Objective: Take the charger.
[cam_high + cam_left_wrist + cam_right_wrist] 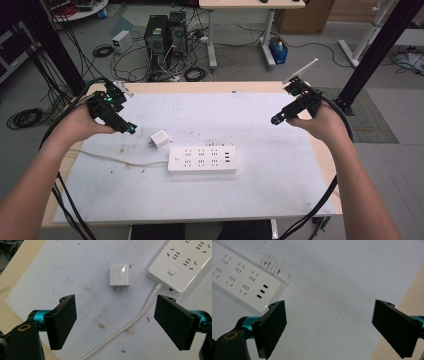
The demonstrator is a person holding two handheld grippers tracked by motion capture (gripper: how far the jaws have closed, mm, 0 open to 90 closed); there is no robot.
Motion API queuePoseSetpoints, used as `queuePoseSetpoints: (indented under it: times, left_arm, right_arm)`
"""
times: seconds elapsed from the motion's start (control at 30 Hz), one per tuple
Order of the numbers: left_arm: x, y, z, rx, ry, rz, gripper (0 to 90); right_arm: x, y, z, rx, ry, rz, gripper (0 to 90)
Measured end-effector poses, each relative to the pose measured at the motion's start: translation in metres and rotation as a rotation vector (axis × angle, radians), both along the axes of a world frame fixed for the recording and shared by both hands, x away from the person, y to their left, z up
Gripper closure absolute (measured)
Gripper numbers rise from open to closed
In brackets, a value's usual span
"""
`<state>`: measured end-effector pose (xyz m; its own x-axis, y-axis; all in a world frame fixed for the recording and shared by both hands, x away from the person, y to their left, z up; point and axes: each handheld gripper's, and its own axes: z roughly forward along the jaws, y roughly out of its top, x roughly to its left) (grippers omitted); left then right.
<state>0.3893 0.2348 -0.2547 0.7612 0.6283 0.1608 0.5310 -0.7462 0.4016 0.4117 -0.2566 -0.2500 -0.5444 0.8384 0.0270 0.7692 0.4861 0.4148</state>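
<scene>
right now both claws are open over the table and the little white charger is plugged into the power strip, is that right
Not quite. The charger is not plugged in: it lies loose on the table beside the power strip, prongs bare, as the left gripper view shows. The rest holds: the left claw and the right claw are both open over the table, with nothing between them.

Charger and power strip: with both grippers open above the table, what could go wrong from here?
1. The charger is small and lies flat, prongs toward the left gripper; the jaws may slip on it or pinch the prongs.
2. The strip's cable runs right beneath the left jaws and could be snagged, dragging the strip.
3. The strip lies loose; unless the right gripper steadies it, plugging in could push it away.
</scene>
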Motion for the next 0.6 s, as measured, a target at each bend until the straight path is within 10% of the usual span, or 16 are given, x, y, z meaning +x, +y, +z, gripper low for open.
queuePoseSetpoints:
  times: [0.6]
  left_arm:
    - [0.025,-0.021,-0.019,-0.012,0.047,0.034,18.4]
  right_arm:
    - [-0.001,-0.006,-0.006,0.012,-0.007,-0.005,11.9]
